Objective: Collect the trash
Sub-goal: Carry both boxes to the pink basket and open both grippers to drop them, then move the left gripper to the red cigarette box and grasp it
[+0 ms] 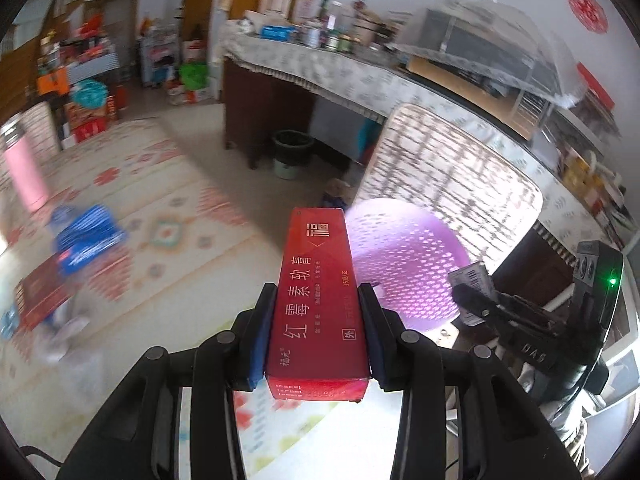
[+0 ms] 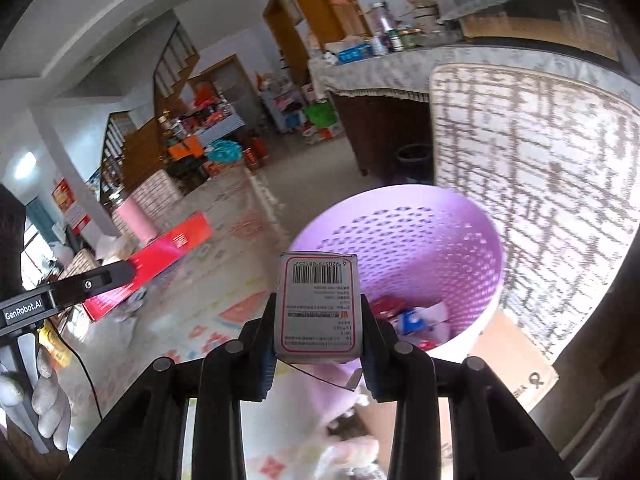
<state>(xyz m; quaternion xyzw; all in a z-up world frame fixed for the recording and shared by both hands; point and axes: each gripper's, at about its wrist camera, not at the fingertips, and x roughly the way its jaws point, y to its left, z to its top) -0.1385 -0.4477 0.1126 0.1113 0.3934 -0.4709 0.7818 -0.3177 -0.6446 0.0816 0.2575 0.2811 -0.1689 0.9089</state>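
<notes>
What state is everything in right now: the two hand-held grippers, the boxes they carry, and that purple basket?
Left hand-held gripper: shut on the red box.
Red box: clamped, pointing toward the basket.
Right hand-held gripper: shut on the grey barcode box.
Grey barcode box: clamped, in front of the basket's rim.
Purple basket: upright, open, some packaging already at the bottom.

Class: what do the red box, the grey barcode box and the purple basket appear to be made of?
Long red box with printed lettering: probably glossy cardboard, judging by its sharp folded edges.
Small grey box with barcode: likely matte cardboard, printed label.
Round purple perforated basket: seemingly moulded plastic, with regular holes and a smooth rim.
</notes>
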